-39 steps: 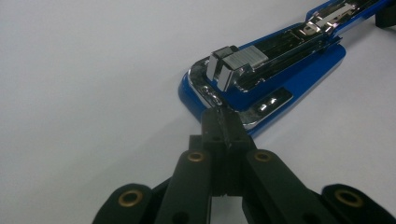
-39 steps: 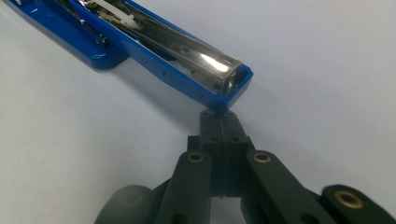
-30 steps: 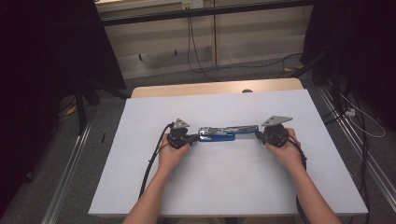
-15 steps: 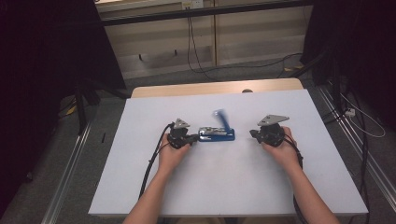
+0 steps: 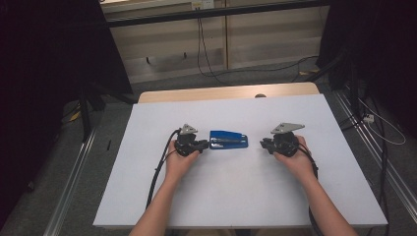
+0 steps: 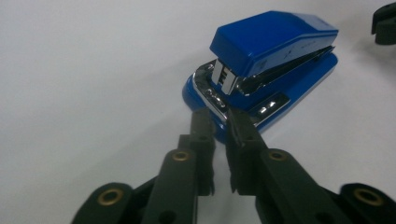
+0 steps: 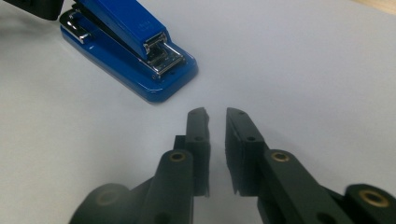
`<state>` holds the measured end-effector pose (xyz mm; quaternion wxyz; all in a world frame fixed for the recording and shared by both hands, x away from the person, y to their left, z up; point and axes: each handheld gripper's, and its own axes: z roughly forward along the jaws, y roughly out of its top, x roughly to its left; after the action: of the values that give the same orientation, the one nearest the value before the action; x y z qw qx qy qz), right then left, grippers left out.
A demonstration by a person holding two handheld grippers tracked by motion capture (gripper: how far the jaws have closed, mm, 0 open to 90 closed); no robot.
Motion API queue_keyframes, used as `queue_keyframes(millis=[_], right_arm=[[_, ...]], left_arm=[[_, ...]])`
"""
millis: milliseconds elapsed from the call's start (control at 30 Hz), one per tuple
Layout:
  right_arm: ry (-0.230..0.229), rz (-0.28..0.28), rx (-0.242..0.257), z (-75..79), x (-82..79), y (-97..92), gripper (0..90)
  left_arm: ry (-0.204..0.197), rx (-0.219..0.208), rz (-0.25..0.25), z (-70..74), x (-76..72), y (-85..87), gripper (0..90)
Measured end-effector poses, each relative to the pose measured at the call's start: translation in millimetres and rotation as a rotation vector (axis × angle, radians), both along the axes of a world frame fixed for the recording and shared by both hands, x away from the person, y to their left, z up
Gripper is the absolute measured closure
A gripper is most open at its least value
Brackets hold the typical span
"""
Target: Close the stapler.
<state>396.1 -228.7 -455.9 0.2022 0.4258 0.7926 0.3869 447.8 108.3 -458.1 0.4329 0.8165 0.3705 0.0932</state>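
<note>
Since the earlier frames the blue stapler [image 5: 228,139] had folded shut from its stretched-out position, and the right gripper [image 5: 265,145] had drawn away from it toward the right. The stapler lay flat on the white table [image 5: 236,196], near the middle, between both grippers. The left gripper [image 5: 205,145] was just at the stapler's hinged end; its jaws had just been opening and stood slightly apart, with nothing pressed between them, though whether the tips touched the base was hard to tell. The right gripper [image 7: 215,114] was well apart from the stapler, and its jaws, just opened a little, held nothing. The person's forearms were cut off by the bottom edge.
</note>
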Motion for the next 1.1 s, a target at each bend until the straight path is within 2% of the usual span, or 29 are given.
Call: queue_keyframes(millis=[67, 133, 200, 400, 500, 600, 700, 833, 1100], right_arm=[[0.005, -0.006, 0.024, -0.3, -2.2, -0.7, 72.5], [0.010, -0.019, 0.047, 0.0, -4.4, -1.8, 67.4], [0.008, -0.022, 0.057, 0.7, -7.6, -2.4, 61.9], [0.004, -0.001, 0.067, 2.2, -23.3, -2.5, 51.6], [-0.009, -0.006, 0.062, 5.0, -31.9, -4.1, 45.2], [-0.016, -0.010, 0.065, 5.8, -40.9, -6.5, 40.1], [-0.016, -0.012, 0.058, 4.6, -49.0, -7.9, 36.3], [-0.026, -0.010, 0.050, 5.8, -59.8, -8.7, 33.8], [-0.016, -0.015, 0.086, 4.1, -76.8, -14.9, 27.5]], left_arm=[[-0.002, -0.013, -0.015, 4.0, -2.1, 2.0, 71.9], [-0.001, -0.024, -0.005, 8.1, -4.8, 4.3, 64.3], [-0.028, -0.027, 0.002, 11.2, -8.5, 7.8, 57.1], [-0.023, -0.061, 0.004, 17.2, -18.6, 19.8, 42.1], [-0.020, -0.037, -0.009, 18.7, -24.1, 24.9, 33.4], [-0.034, -0.021, -0.020, 20.5, -30.2, 30.7, 28.6], [-0.043, -0.052, -0.002, 23.2, -35.7, 39.3, 25.0], [-0.043, -0.063, 0.017, 25.6, -40.0, 48.4, 22.2], [-0.057, -0.071, 0.014, 26.3, -49.1, 60.2, 16.5]])
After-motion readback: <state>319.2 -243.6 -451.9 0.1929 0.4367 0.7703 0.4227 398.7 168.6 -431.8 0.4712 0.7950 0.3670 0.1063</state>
